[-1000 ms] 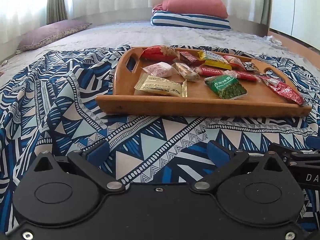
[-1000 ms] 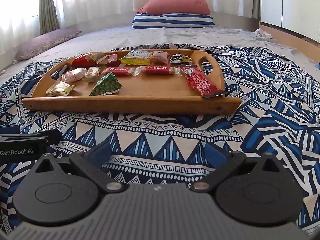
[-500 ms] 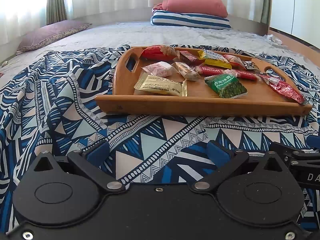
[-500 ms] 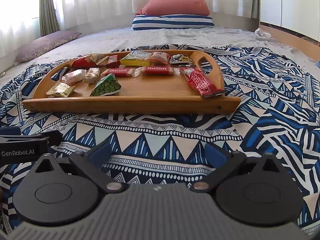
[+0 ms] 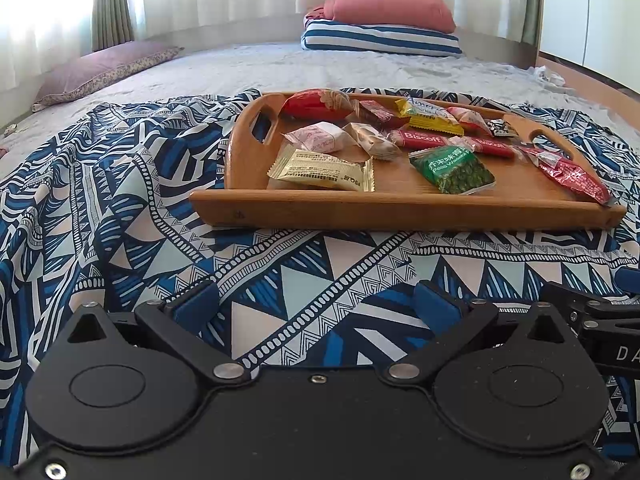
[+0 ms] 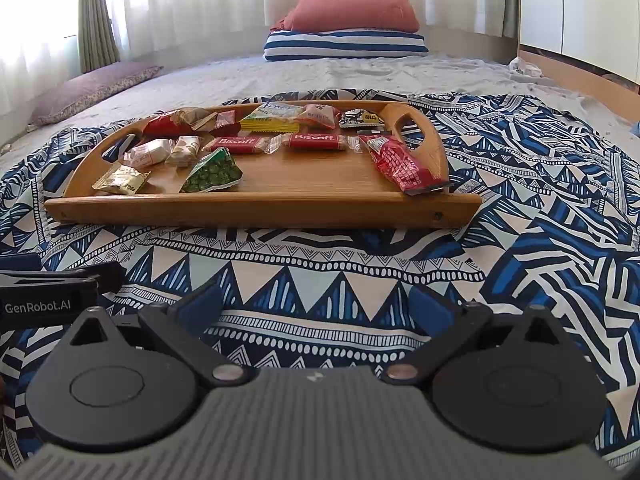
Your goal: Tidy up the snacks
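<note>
Tray (image 6: 260, 210) on blanket (image 6: 320, 276) on bed (image 6: 360, 72); snack packets (image 6: 312, 140) in tray; stacked pillows (image 6: 348, 28) behind; another pillow (image 6: 92, 88) far left.

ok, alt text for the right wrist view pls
A wooden tray of wrapped snacks, including two red Biscoff packets and a green pea packet, sits on a blue patterned blanket on a bed. The open, empty right gripper is low in the foreground, short of the tray.

1 wooden tray (image 6: 260, 204); 2 Biscoff packets (image 6: 236, 143); 3 pillows (image 6: 352, 10)
</note>
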The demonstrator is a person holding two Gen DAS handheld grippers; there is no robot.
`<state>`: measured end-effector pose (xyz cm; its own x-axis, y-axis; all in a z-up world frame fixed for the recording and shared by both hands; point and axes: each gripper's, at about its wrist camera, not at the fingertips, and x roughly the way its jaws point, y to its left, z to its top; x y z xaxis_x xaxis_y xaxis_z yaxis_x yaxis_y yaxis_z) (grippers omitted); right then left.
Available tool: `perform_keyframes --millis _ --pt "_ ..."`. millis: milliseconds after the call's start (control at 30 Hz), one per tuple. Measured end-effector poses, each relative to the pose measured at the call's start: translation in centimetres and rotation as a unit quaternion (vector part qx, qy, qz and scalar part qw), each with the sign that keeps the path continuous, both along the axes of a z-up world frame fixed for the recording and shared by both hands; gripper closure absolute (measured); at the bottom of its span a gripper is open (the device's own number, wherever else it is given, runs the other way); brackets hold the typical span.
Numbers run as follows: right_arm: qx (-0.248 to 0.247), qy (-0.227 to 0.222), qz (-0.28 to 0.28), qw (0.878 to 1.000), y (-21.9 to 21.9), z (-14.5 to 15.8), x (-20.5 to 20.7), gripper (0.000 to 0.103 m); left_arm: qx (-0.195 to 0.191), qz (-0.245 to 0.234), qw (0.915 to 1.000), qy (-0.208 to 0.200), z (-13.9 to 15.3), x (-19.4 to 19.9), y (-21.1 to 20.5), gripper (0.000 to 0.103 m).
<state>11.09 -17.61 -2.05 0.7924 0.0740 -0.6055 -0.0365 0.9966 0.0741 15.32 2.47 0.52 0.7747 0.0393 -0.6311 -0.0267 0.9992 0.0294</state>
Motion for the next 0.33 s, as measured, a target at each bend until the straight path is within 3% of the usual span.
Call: perform_keyframes --millis 333 --pt "0.0 0.0 0.0 1.0 0.02 -0.02 -0.02 0.0 -0.004 0.0 1.0 0.001 0.01 0.05 0.06 0.0"
